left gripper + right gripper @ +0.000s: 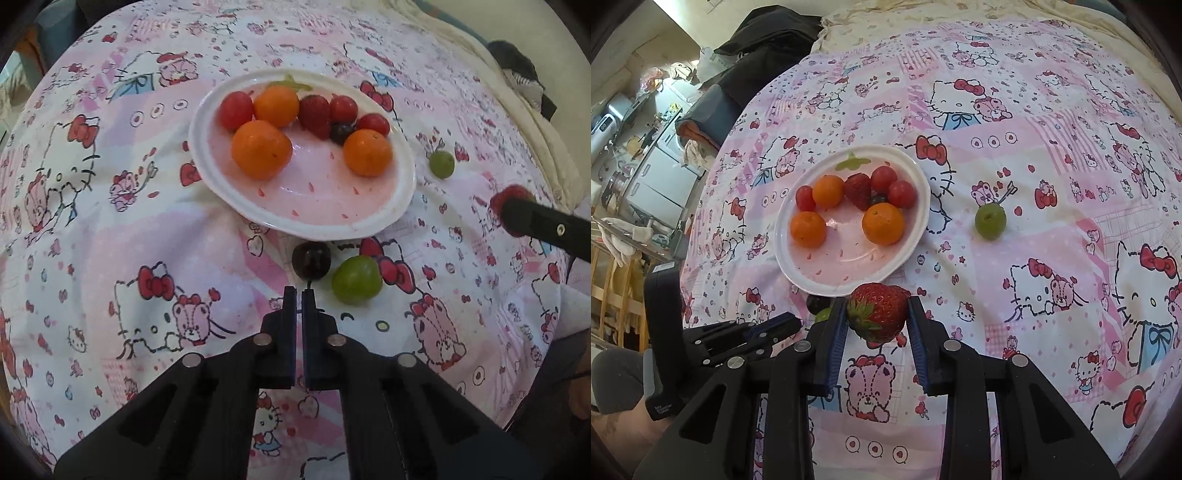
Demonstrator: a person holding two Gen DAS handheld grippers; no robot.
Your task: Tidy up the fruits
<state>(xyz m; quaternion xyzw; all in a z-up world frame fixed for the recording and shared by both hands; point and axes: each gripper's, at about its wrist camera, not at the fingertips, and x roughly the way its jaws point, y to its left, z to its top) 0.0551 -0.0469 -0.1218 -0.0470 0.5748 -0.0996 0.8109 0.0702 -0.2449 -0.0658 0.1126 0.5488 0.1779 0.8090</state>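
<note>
A white plate (207,155) (781,251) with a pink centre holds three oranges, several cherry tomatoes, a strawberry and a dark cherry. On the cloth just before the plate lie a dark cherry (311,259) (817,303) and a green grape (356,280). My left gripper (300,290) is shut right behind that cherry. The cherry's stem reaches its tips, and I cannot tell whether it is pinched. My right gripper (877,301) is shut on a red strawberry (881,314) (511,195), held above the cloth to the right of the plate. Another green grape (990,221) (441,164) lies right of the plate.
A pink and white cartoon-cat cloth (110,240) covers the soft surface. A cream blanket (923,11) and dark clothing (764,33) lie at its far edge. Beyond the left edge stand cluttered shelves and appliances (646,155).
</note>
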